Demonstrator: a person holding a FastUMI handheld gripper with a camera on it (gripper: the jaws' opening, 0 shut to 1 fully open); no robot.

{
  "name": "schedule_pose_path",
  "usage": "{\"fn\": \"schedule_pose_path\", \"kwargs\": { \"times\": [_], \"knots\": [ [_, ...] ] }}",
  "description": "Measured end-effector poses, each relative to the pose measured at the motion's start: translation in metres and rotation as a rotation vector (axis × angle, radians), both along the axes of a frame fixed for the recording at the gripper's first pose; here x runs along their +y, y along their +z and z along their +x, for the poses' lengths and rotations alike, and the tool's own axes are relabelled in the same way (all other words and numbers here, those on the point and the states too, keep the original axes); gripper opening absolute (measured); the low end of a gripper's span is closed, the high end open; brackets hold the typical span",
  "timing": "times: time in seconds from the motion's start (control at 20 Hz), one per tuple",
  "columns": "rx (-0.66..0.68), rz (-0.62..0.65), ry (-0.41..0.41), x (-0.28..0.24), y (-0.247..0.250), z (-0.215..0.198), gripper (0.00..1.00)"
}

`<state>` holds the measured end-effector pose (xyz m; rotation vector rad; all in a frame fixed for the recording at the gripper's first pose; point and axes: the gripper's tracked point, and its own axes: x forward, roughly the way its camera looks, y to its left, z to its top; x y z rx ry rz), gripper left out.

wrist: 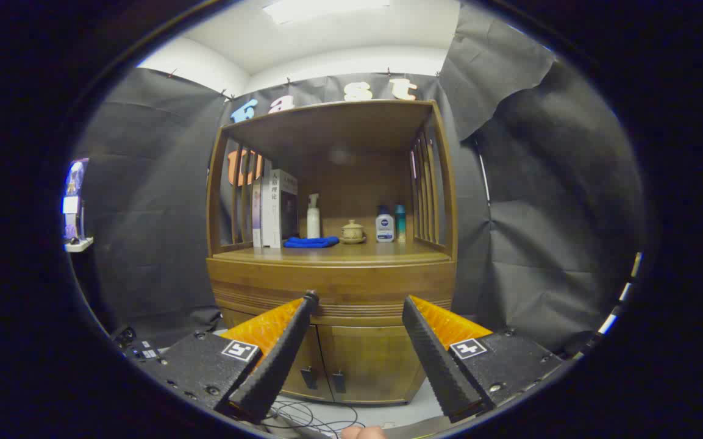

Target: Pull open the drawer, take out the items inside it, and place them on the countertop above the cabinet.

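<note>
The hand-held gripper [358,300] is released, its fingers spread wide and holding nothing. Just beyond the fingertips stands a wooden cabinet [333,329], its drawer [333,286] closed; what lies inside is hidden. Below the drawer are two closed doors [351,363], with loose cables [308,417] on the floor. On the surface [351,251] above sit books [275,207], a blue cloth [311,242], a spray bottle [313,216], a small lidded pot [352,231] and two bottles [390,224].

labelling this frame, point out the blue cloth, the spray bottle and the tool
blue cloth [311,242], gripper view, middle of the folded cloth
spray bottle [313,222], gripper view, its body
tool [360,302], gripper view, midway between the open fingertips
</note>
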<state>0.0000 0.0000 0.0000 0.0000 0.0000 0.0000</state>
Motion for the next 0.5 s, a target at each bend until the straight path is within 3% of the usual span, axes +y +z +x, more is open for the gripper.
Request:
{"fn": "schedule_pose_path", "kwargs": {
  "times": [0.5],
  "knots": [
    [0.007,0.004,0.002,0.0000,-0.0015,0.0002,0.99]
  ]
}}
